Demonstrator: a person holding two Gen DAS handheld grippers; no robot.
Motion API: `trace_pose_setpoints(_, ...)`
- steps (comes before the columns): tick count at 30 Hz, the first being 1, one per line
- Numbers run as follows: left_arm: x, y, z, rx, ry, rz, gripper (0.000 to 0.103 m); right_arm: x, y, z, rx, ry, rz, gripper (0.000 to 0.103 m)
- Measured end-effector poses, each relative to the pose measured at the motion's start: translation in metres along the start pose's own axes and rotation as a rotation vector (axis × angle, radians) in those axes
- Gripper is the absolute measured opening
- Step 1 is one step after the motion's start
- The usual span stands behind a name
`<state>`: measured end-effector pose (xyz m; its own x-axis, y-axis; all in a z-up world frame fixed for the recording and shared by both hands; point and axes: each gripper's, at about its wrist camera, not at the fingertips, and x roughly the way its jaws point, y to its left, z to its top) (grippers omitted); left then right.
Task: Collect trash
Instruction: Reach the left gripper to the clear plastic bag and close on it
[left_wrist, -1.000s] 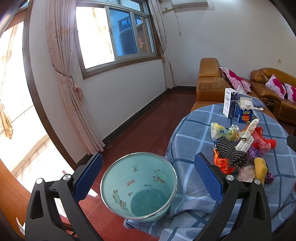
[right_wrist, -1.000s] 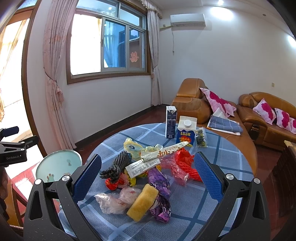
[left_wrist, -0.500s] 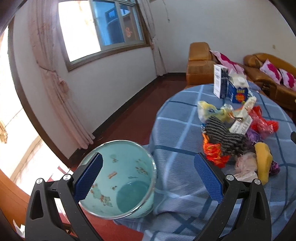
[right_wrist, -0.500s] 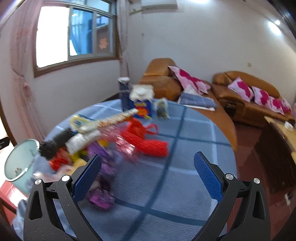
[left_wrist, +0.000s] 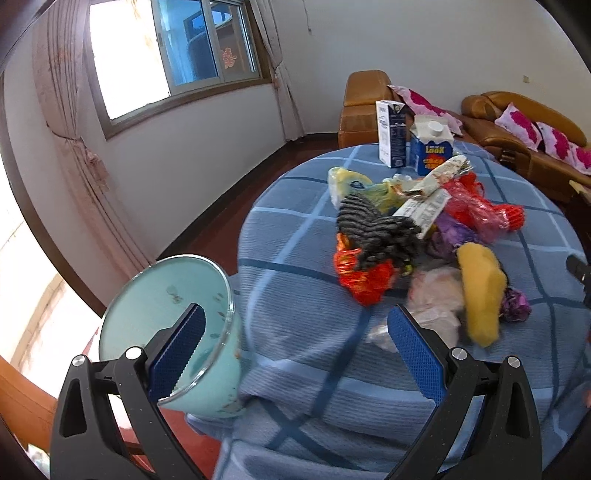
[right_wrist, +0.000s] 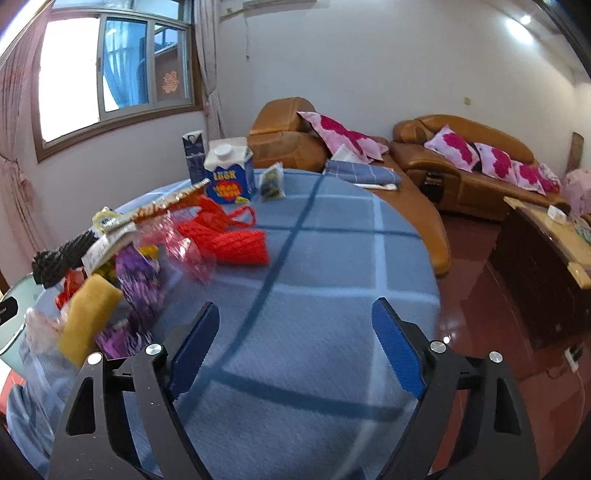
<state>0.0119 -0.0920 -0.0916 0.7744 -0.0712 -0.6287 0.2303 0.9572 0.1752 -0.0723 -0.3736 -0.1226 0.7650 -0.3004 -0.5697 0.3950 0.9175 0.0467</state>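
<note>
Compared with a second ago, both cameras sit lower and closer to the surface (left_wrist: 295, 332), and the trash pile has slid from the middle of the right wrist view to its left side. In the left wrist view the pale green bin (left_wrist: 166, 332) now lies at the lower left, tilted against the draped edge of the blue checked cloth, where before it stood centred between the fingers.

The left gripper (left_wrist: 295, 354) stands wide open with nothing clamped; its left pad overlaps the bin's rim in the picture, though contact cannot be told. Its right pad is just before a crumpled clear bag (left_wrist: 432, 295).

Further right lies the trash pile: a grey corded bundle (left_wrist: 373, 229), orange wrapper (left_wrist: 365, 280), yellow sponge (left_wrist: 480, 291), purple wrapper (right_wrist: 140, 280) and red net bag (right_wrist: 225, 240). Behind them stand two cartons (left_wrist: 432, 149).

The right gripper (right_wrist: 295, 347) hovers over bare cloth right of the pile, its jaws closing yet wide, with nothing between them.
</note>
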Motion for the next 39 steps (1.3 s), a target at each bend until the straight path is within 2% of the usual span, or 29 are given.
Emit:
trace_pose_setpoints(10, 0.008, -0.034, -0.007, 0.038, 0.02, -0.067, 0.096, 0.005, 0.0, -0.004, -0.002, 0.005, 0.005, 0.084)
trace_pose_setpoints(11, 0.01, -0.037, -0.007, 0.041, 0.026, -0.079, 0.095, 0.005, 0.001, -0.005, -0.003, 0.006, 0.006, 0.084)
trace_pose_setpoints(13, 0.012, -0.039, -0.009, 0.04, 0.031, -0.111, 0.087, 0.006, 0.001, -0.006, -0.004, 0.009, 0.007, 0.084)
trace_pose_setpoints(15, 0.016, -0.043, -0.01, 0.048, 0.046, -0.153, 0.068, 0.007, 0.001, -0.007, 0.0, 0.014, 0.011, 0.085)
trace_pose_setpoints(16, 0.017, -0.045, -0.011, 0.051, 0.054, -0.182, 0.063, 0.008, 0.001, -0.008, 0.002, 0.015, 0.011, 0.085)
trace_pose_setpoints(18, 0.019, -0.051, -0.012, 0.063, 0.065, -0.221, 0.035, 0.009, 0.001, -0.009, 0.005, 0.017, 0.014, 0.085)
trace_pose_setpoints(19, 0.021, -0.054, -0.013, 0.071, 0.074, -0.253, 0.025, 0.009, 0.001, -0.009, 0.005, 0.017, 0.015, 0.085)
trace_pose_setpoints(20, 0.022, -0.056, -0.013, 0.074, 0.08, -0.271, 0.007, 0.009, 0.0, -0.009, 0.006, 0.016, 0.018, 0.085)
trace_pose_setpoints(23, 0.02, -0.058, -0.013, 0.085, 0.071, -0.293, 0.003, 0.009, 0.001, -0.009, 0.008, 0.014, 0.025, 0.085)
trace_pose_setpoints(28, 0.003, -0.052, -0.004, 0.093, 0.019, -0.317, 0.001, 0.008, 0.001, -0.008, 0.014, 0.007, 0.031, 0.087)
trace_pose_setpoints(35, -0.039, -0.036, 0.025, 0.104, -0.117, -0.303, 0.001, 0.005, -0.001, -0.007, 0.019, -0.006, 0.036, 0.087)
trace_pose_setpoints(39, -0.057, -0.027, 0.034, 0.097, -0.168, -0.296, 0.001, 0.005, -0.003, -0.004, 0.022, -0.01, 0.033, 0.087)
